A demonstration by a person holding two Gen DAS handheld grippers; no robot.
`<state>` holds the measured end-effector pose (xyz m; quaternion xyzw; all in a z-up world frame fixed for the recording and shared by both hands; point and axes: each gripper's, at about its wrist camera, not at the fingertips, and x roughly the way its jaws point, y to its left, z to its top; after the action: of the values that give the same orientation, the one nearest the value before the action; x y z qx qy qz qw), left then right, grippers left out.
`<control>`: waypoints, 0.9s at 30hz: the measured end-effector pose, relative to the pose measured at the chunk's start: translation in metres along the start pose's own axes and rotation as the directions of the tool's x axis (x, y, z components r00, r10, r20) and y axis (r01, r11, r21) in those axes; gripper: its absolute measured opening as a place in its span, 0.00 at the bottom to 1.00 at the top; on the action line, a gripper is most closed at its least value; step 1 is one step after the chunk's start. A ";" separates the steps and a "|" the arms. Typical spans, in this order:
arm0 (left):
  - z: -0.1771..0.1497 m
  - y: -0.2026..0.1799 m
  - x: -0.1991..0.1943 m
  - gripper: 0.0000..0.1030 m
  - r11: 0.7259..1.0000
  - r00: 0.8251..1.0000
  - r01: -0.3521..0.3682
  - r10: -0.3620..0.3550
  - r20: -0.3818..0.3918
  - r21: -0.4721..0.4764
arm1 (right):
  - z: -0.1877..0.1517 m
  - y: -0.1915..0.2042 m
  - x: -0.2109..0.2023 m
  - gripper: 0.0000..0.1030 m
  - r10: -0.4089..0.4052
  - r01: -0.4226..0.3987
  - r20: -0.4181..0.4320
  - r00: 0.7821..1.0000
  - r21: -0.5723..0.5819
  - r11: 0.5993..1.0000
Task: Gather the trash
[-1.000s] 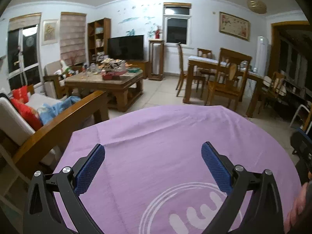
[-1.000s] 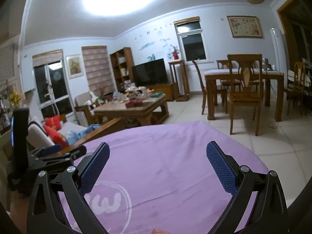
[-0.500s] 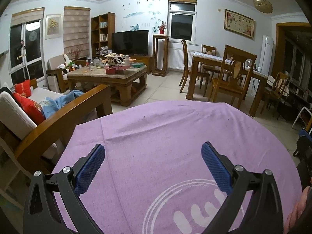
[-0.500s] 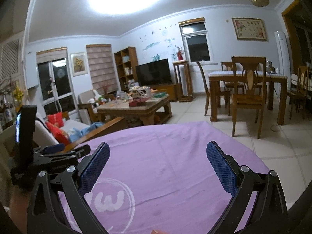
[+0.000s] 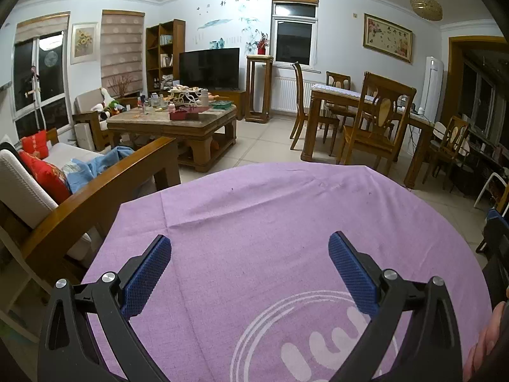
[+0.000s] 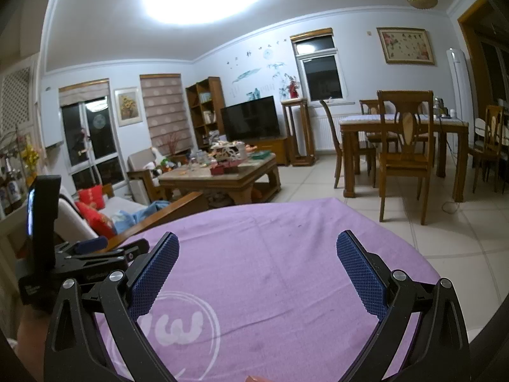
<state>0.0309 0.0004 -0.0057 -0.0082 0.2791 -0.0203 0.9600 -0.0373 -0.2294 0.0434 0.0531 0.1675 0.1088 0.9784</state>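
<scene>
Purple woven tablecloth (image 5: 270, 222) with a white circular logo (image 6: 178, 324) lies under the left gripper (image 5: 249, 254) and right gripper (image 6: 257, 251), their blue textured pads (image 5: 148, 273) spread wide, empty.

Both wrist views sit low and close over the purple-clothed surface (image 5: 270, 222), looking forward across it into the living room. Left view faces slightly rightward of the right view. Shared: surface (image 6: 286, 254), coffee table (image 5: 178, 124) (image 6: 222, 178), TV (image 5: 209, 67) (image 6: 249, 117), dining table (image 5: 359, 98) (image 6: 404, 124).
</scene>
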 end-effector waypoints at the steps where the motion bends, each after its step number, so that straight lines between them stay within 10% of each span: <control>1: 0.000 0.000 0.000 0.95 1.000 1.000 0.001 -0.001 -0.002 0.000 | 0.000 0.000 0.000 0.95 0.000 0.000 -0.001 1.000 0.000 1.000; 27: 0.001 0.000 0.000 0.95 1.000 1.000 0.006 -0.006 -0.004 0.004 | 0.001 0.000 -0.003 0.95 0.000 0.000 -0.004 1.000 0.007 1.000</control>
<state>0.0319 0.0005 -0.0046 -0.0072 0.2809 -0.0235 0.9594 -0.0401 -0.2298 0.0451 0.0563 0.1698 0.1083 0.9779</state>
